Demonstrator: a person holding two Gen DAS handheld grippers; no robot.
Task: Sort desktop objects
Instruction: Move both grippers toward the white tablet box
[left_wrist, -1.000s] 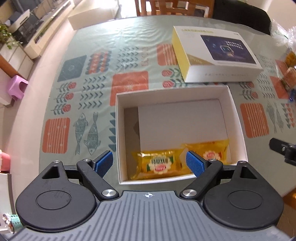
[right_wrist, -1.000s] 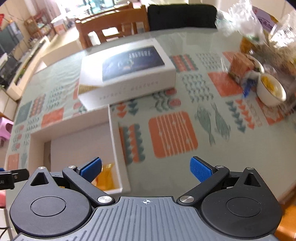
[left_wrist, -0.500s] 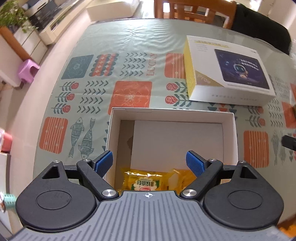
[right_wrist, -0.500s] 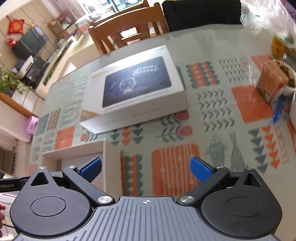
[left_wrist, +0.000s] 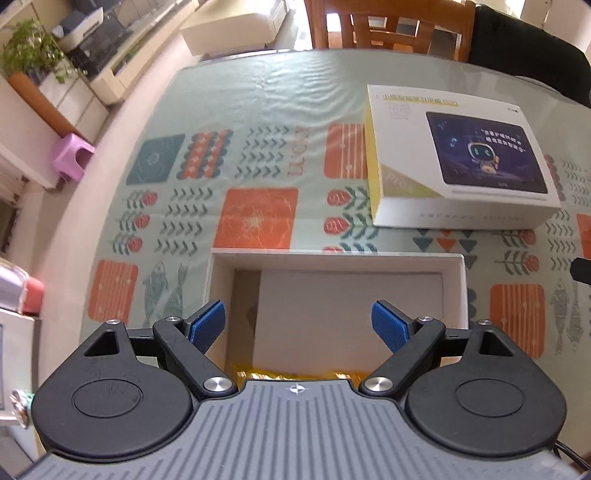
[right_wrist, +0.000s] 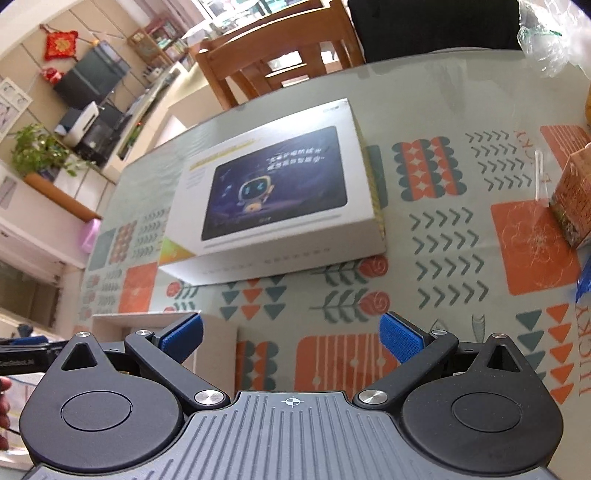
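Observation:
An open white cardboard box lies on the patterned tablecloth. My left gripper hovers open above its near half, nothing between the blue pads. Yellow snack packets lie at the box's near wall, mostly hidden under the gripper body. A closed white tablet box with a robot picture sits just beyond. In the right wrist view my right gripper is open and empty over the tablecloth, to the right of the open box's corner, facing the tablet box.
A brown carton and a blue wrapper lie at the right table edge, with a plastic bag behind. Wooden chairs stand at the far side. A purple stool sits on the floor left.
Both grippers have pulled back and tilted up. The snack packets slid almost out of the left view under the gripper. The tablet box now fills more of the right view.

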